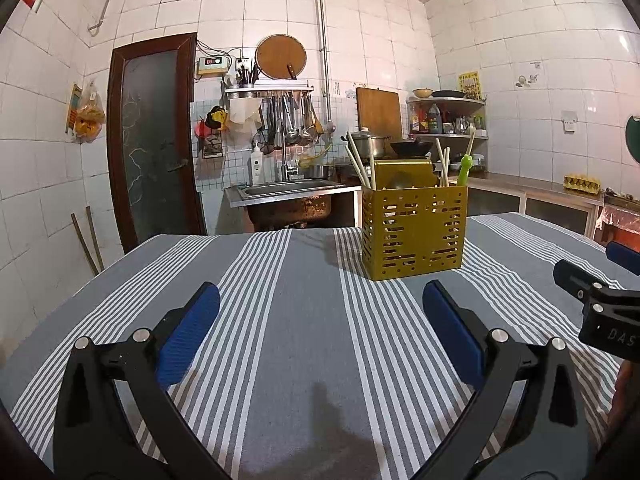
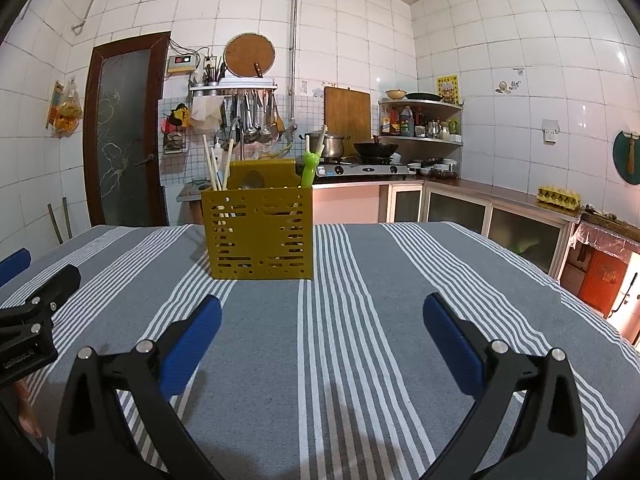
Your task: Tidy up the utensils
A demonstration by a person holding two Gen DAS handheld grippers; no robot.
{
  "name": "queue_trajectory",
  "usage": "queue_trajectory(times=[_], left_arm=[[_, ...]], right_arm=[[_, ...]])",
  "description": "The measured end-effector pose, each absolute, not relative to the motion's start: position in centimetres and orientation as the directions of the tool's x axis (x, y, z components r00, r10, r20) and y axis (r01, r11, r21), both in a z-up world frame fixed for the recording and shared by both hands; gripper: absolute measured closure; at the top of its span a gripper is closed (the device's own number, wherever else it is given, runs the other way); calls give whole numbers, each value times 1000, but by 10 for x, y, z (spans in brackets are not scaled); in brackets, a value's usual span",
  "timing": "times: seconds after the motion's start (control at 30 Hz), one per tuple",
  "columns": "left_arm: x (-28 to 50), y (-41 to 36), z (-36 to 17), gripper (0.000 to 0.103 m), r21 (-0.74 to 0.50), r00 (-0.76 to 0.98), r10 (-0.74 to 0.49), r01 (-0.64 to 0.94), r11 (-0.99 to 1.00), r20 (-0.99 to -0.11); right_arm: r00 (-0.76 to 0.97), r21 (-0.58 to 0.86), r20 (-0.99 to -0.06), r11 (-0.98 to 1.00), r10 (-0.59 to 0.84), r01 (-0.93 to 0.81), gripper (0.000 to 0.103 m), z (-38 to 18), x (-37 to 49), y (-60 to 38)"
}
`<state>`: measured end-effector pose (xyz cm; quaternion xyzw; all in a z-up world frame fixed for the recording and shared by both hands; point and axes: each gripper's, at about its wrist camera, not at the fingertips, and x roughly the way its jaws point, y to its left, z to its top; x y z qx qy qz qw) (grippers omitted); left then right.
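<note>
A mustard-yellow perforated utensil holder (image 1: 414, 232) (image 2: 258, 234) stands upright on the striped tablecloth (image 1: 300, 300) (image 2: 360, 300). Pale chopsticks (image 1: 358, 162) (image 2: 214, 168) and a green-handled utensil (image 1: 465, 168) (image 2: 309, 168) stick out of its top. My left gripper (image 1: 320, 300) hovers low over the cloth, short of the holder, open with nothing between its blue pads. My right gripper (image 2: 322, 312) is open and empty too, a little in front and right of the holder. Each gripper appears at the edge of the other's view.
Beyond the table's far edge are a steel sink (image 1: 292, 188), a dark door (image 1: 154, 140), hanging ladles (image 1: 292, 120), a stove with a wok (image 2: 376, 148) and pot, corner shelves (image 2: 420, 120), and a counter with an egg carton (image 2: 558, 196).
</note>
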<state>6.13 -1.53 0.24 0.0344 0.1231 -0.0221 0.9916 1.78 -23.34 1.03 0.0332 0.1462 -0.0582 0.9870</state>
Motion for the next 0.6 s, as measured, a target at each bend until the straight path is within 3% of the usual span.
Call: queue_trajectory(times=[0.6], left_arm=[[56,-14,5,5,65,973,-34,50,997,-230]], right_arm=[[947,56,-303,990,-106,129,4,9,18,-234]])
